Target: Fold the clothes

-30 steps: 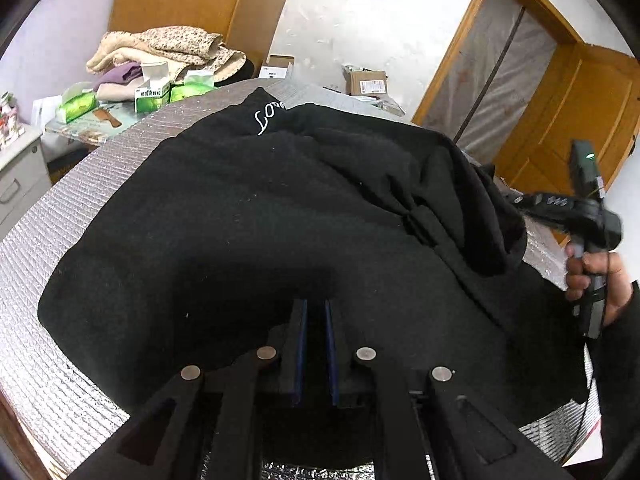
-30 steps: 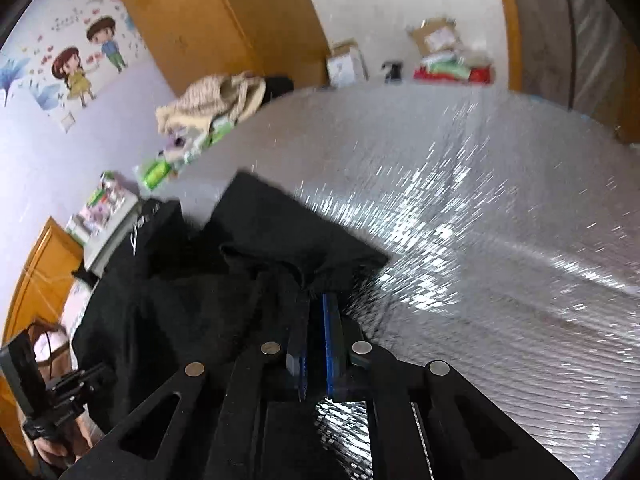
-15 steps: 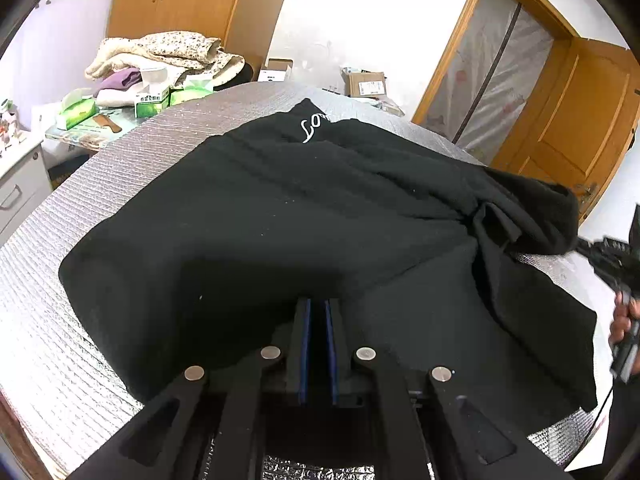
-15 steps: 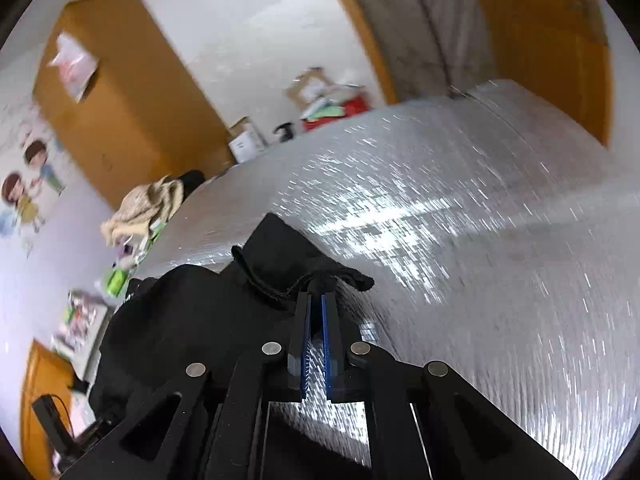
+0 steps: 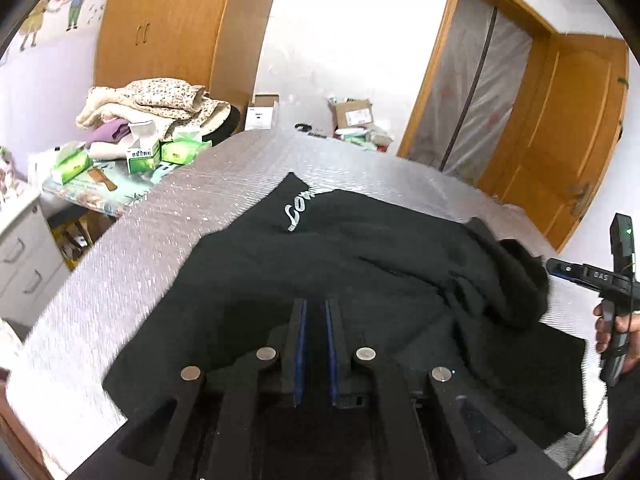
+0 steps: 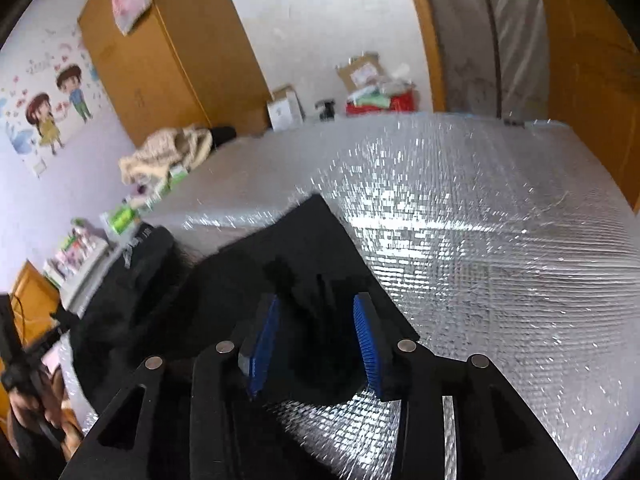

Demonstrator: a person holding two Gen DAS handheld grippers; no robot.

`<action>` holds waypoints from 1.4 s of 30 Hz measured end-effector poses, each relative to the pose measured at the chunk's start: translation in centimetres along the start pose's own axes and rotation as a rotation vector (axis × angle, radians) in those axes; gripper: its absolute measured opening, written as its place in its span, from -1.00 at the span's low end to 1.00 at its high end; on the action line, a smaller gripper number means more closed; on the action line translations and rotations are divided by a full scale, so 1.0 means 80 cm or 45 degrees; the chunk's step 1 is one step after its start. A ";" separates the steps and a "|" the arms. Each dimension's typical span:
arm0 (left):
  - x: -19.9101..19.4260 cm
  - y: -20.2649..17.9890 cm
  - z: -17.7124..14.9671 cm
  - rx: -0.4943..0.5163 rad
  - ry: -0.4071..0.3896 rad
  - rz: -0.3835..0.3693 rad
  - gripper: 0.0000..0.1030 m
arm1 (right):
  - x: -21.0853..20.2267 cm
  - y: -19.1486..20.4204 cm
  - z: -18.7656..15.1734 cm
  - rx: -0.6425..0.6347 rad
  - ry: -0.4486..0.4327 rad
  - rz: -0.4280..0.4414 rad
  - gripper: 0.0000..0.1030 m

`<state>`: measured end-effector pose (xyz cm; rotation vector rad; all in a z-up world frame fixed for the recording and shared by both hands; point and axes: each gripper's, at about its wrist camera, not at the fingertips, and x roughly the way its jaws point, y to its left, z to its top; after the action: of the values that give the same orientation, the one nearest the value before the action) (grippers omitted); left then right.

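A black garment (image 5: 360,264) with white lettering (image 5: 298,210) lies spread on a silver quilted surface (image 5: 120,264). In the left wrist view my left gripper (image 5: 315,302) holds its near edge, jaws almost together with black cloth pinched between the blue pads and drawn up to them. In the right wrist view my right gripper (image 6: 316,300) is opening. A bunched fold of the garment (image 6: 240,280) lies between its pads (image 6: 366,332), which no longer press on it. That right gripper (image 5: 600,280), held by a hand, also shows beside the garment's right side.
The silver surface (image 6: 480,240) stretches bare to the right of the garment. Beyond its far left edge a side table carries piled clothes (image 5: 148,100) and green tissue boxes (image 5: 140,156). White drawers (image 5: 20,264), a wooden wardrobe (image 5: 160,20), cardboard boxes (image 5: 352,112) and an open door (image 5: 560,140) ring the room.
The right jaws, shut on the garment's fold before, have spread wide and let it go after carrying it sideways. The left gripper has risen, still gripping the near edge.
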<state>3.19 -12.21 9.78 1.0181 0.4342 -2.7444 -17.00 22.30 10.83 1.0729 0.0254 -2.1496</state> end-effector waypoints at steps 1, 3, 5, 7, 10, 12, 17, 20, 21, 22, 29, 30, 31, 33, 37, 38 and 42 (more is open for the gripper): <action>0.012 0.005 0.003 -0.010 0.028 0.022 -0.84 | 0.009 -0.003 0.001 0.011 0.020 0.011 -0.22; 0.035 0.016 0.005 -0.034 0.080 0.041 -0.84 | 0.024 -0.009 0.001 0.029 0.050 0.033 -0.22; 0.054 0.027 0.004 -0.063 0.124 0.074 -0.84 | 0.031 -0.013 0.001 0.043 0.060 0.055 -0.26; 0.062 0.033 0.000 -0.079 0.137 0.083 -0.84 | 0.035 -0.017 0.001 0.057 0.055 0.068 -0.80; 0.060 0.037 -0.006 -0.088 0.112 0.085 -0.84 | 0.021 -0.024 0.004 0.090 -0.029 0.060 -0.95; 0.059 0.038 -0.007 -0.087 0.104 0.095 -0.84 | 0.002 -0.035 0.005 0.133 -0.106 0.035 -0.96; 0.062 0.035 -0.005 -0.082 0.107 0.118 -0.84 | -0.073 -0.084 0.001 0.324 -0.360 -0.101 -0.96; 0.063 0.033 -0.003 -0.073 0.109 0.137 -0.84 | -0.111 -0.116 -0.016 0.427 -0.444 -0.231 -0.95; 0.062 0.032 -0.004 -0.069 0.110 0.146 -0.84 | -0.122 -0.127 -0.023 0.462 -0.465 -0.283 -0.95; 0.062 0.031 -0.004 -0.065 0.111 0.153 -0.84 | -0.134 -0.138 -0.031 0.497 -0.486 -0.335 -0.95; 0.036 0.026 -0.030 -0.020 0.103 0.203 -0.84 | -0.152 -0.200 -0.084 0.623 -0.370 -0.541 -0.72; 0.031 0.025 -0.034 -0.020 0.100 0.212 -0.84 | -0.149 -0.200 -0.088 0.611 -0.347 -0.555 -0.62; 0.026 0.025 -0.038 -0.021 0.098 0.221 -0.84 | -0.147 -0.198 -0.091 0.599 -0.335 -0.557 -0.55; 0.018 0.025 -0.043 -0.041 0.098 0.233 -0.84 | -0.141 -0.185 -0.094 0.578 -0.329 -0.518 -0.43; 0.005 0.019 -0.048 -0.077 0.097 0.259 -0.84 | -0.123 -0.112 -0.091 0.301 -0.240 -0.206 -0.33; 0.001 0.013 -0.048 -0.080 0.090 0.244 -0.84 | -0.118 -0.090 -0.090 0.212 -0.197 -0.132 -0.27; -0.015 -0.016 -0.046 -0.041 0.034 0.159 -0.84 | -0.100 -0.017 -0.098 -0.046 -0.104 0.068 -0.22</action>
<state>5.92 -9.69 8.19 1.0382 0.4034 -2.6080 -9.27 30.52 10.92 0.9545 -0.0023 -2.1352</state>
